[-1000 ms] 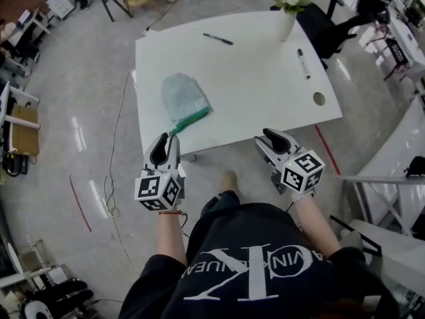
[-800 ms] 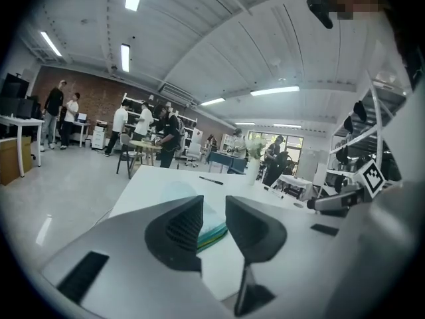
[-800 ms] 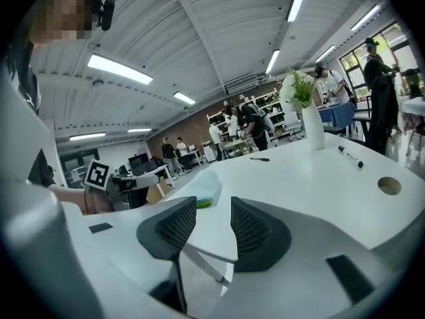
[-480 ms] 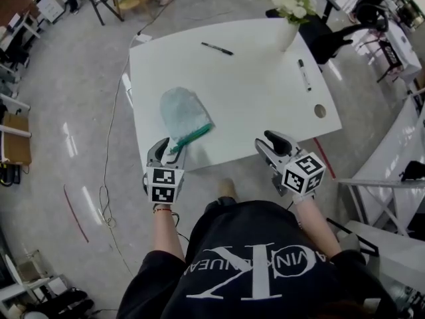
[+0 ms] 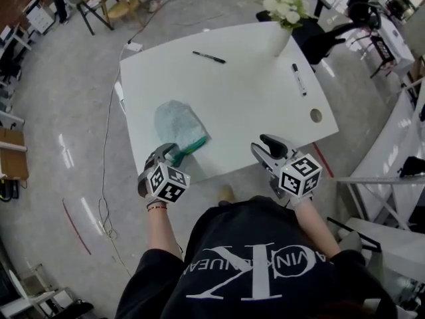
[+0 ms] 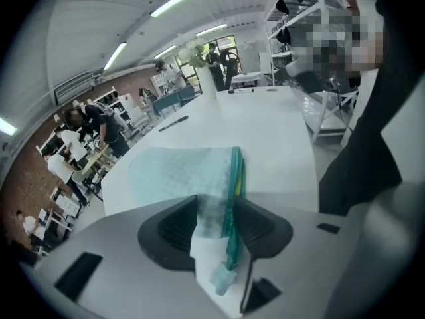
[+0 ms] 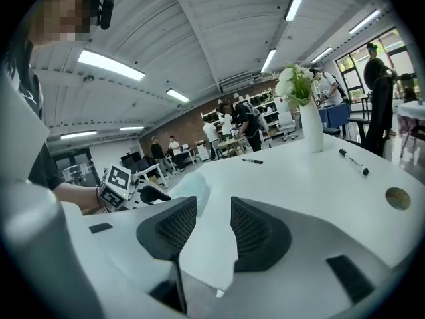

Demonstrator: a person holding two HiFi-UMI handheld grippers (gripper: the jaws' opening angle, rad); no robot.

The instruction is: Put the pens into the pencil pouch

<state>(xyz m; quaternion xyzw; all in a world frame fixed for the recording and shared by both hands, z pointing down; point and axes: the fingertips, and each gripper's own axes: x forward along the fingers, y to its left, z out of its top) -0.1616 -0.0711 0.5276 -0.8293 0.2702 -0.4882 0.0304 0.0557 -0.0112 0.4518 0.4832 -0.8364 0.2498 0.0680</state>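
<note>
A pale teal mesh pouch (image 5: 176,122) with a green zipper (image 5: 193,143) lies flat near the table's front edge. My left gripper (image 5: 166,153) is tipped down at its near end. In the left gripper view the pouch (image 6: 176,171) and its zipper end (image 6: 234,198) lie between the open jaws of my left gripper (image 6: 216,211), pads not pressing. My right gripper (image 5: 269,145) hovers open and empty at the front edge, right of the pouch, seen as (image 7: 214,221) in its own view. A black pen (image 5: 208,57) and a marker (image 5: 298,79) lie at the far side.
A white vase of flowers (image 5: 279,25) stands at the table's far right. A round hole (image 5: 316,115) is in the white table (image 5: 252,105) near its right edge. A cable (image 5: 106,145) runs over the floor on the left. People and desks fill the room behind.
My left gripper has sunk toward the table and rolled, and now straddles the pouch's zipper end. The right gripper has shifted only a little.
</note>
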